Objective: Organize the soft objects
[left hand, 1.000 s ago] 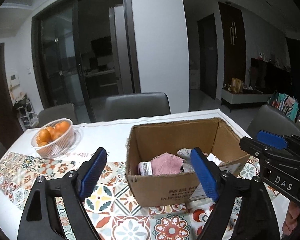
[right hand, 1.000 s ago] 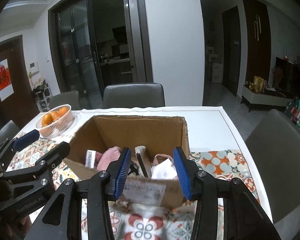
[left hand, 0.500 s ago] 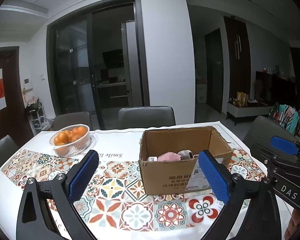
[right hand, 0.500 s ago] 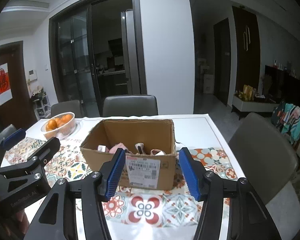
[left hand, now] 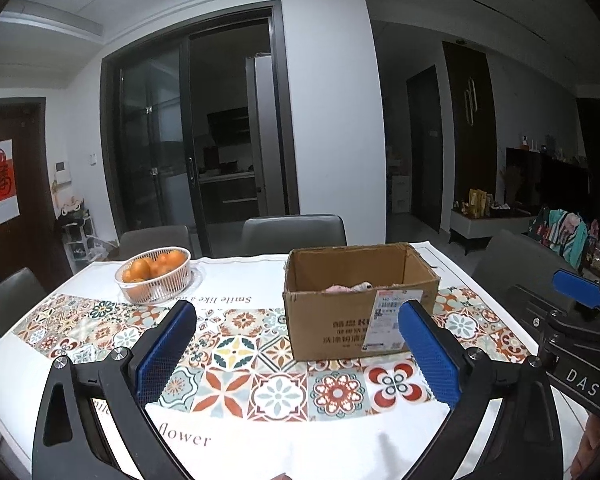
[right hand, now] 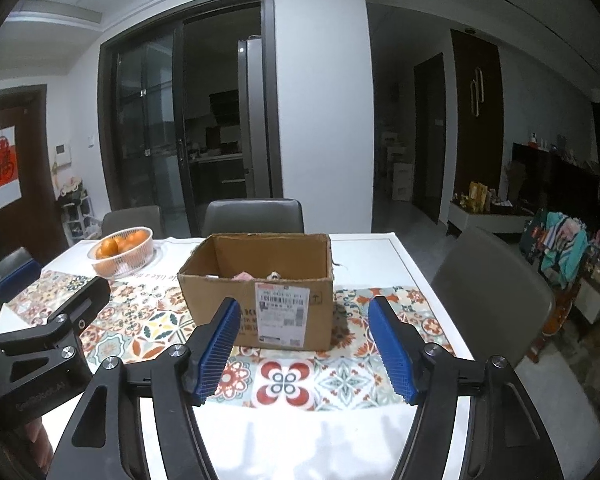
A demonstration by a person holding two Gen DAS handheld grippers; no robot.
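An open cardboard box (left hand: 360, 308) stands on the patterned tablecloth (left hand: 236, 344); it also shows in the right wrist view (right hand: 260, 292). Pink and pale soft items (left hand: 346, 288) just peek over its rim, also in the right wrist view (right hand: 244, 276). My left gripper (left hand: 296, 344) is open and empty, held back from the box near the table's front edge. My right gripper (right hand: 304, 340) is open and empty, also back from the box. Each gripper shows at the side of the other's view: the right one (left hand: 576, 312), the left one (right hand: 40, 308).
A white basket of oranges (left hand: 154, 274) sits at the back left of the table. Grey chairs stand behind the table (left hand: 294, 230) and at its right side (right hand: 496, 280). The table's right edge (right hand: 420, 276) is close to the box.
Both grippers have pulled back and up from the box, which now looks smaller and farther. Both stay open and empty.
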